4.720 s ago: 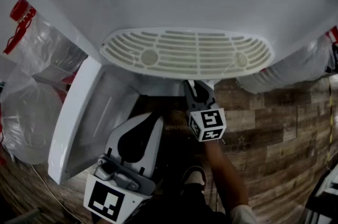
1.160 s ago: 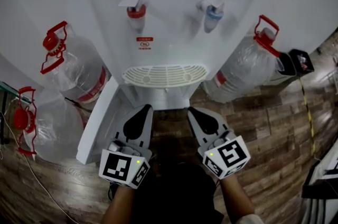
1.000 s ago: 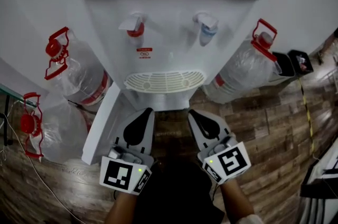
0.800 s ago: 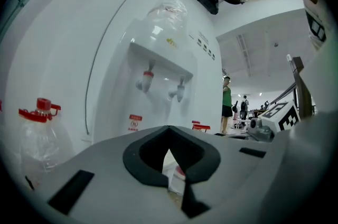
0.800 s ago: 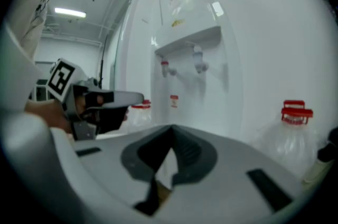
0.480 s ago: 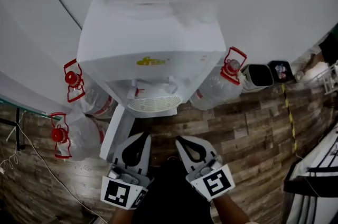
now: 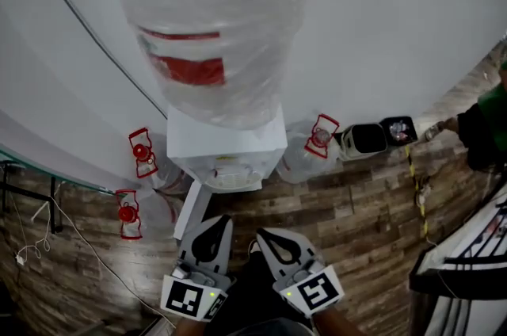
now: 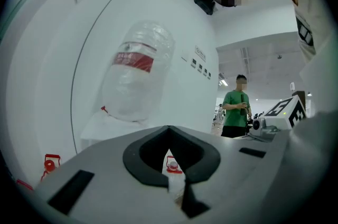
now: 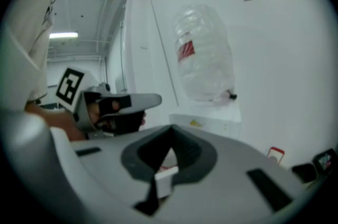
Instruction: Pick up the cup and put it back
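No cup shows in any view. The white water dispenser (image 7: 226,148) stands against the wall with a big clear bottle (image 7: 210,33) on top; its lower door (image 7: 192,208) hangs open. Both grippers sit low in the head view, side by side, well short of the dispenser. My left gripper (image 7: 215,222) is shut with nothing in it, its jaws meeting in the left gripper view (image 8: 169,130). My right gripper (image 7: 263,234) is shut and empty too (image 9: 170,130). The right gripper view shows the left gripper (image 9: 113,106) beside it and the bottle (image 9: 203,54) ahead.
Spare water bottles with red caps stand on the wooden floor left (image 7: 142,152) and right (image 7: 321,132) of the dispenser. Two small bins (image 7: 364,138) sit by the wall at the right. A person in green (image 7: 483,132) stands further right.
The head view has risen and drawn back, so the dispenser looks far smaller. Both grippers have pulled back from its open lower cabinet, still shut and empty.
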`<state>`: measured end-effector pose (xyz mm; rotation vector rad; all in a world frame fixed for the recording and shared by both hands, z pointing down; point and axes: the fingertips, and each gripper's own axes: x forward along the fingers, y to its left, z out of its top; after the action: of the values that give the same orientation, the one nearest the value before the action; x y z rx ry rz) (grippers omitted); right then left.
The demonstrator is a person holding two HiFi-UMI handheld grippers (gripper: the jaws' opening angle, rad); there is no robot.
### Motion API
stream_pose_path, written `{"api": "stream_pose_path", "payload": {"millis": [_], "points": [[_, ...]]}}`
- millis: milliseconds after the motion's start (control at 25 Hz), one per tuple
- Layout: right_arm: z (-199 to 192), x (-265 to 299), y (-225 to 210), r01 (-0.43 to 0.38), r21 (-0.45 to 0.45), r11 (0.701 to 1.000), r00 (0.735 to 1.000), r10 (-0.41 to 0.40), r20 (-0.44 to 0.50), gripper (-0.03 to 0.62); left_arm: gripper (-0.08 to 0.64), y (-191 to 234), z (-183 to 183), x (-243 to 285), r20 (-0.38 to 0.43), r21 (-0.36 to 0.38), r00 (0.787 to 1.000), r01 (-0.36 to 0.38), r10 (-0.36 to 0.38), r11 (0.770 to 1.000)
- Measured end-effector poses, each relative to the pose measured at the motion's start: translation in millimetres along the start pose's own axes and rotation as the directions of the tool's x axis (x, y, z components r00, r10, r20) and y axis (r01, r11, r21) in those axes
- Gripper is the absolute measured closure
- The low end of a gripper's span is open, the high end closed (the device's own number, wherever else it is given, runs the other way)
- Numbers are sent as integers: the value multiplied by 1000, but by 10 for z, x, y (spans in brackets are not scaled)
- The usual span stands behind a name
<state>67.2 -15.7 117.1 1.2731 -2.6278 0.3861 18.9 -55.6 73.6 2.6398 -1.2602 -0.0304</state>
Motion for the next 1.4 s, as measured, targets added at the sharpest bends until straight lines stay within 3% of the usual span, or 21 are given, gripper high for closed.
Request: {"api": "stream_pose_path", "payload": {"millis": [240, 560, 800, 1400], "points": [[732, -286, 134, 12, 38, 999, 999, -13, 29, 569, 552, -234, 753, -15, 20, -34, 1000, 3, -2, 999], [1337, -597, 498, 48, 31, 998, 995, -50, 82, 569, 554, -452, 1297, -340, 43, -13, 999, 1, 0, 1000], [1514, -768, 975, 38, -28, 999, 995, -35, 98, 569, 554, -583, 1426, -793, 45, -5, 999, -3, 3, 1000], [1543, -1184, 1616, 145, -33, 989, 982, -140, 128, 569, 554, -947, 1352, -1528, 28, -17, 999, 44, -43, 999]]}}
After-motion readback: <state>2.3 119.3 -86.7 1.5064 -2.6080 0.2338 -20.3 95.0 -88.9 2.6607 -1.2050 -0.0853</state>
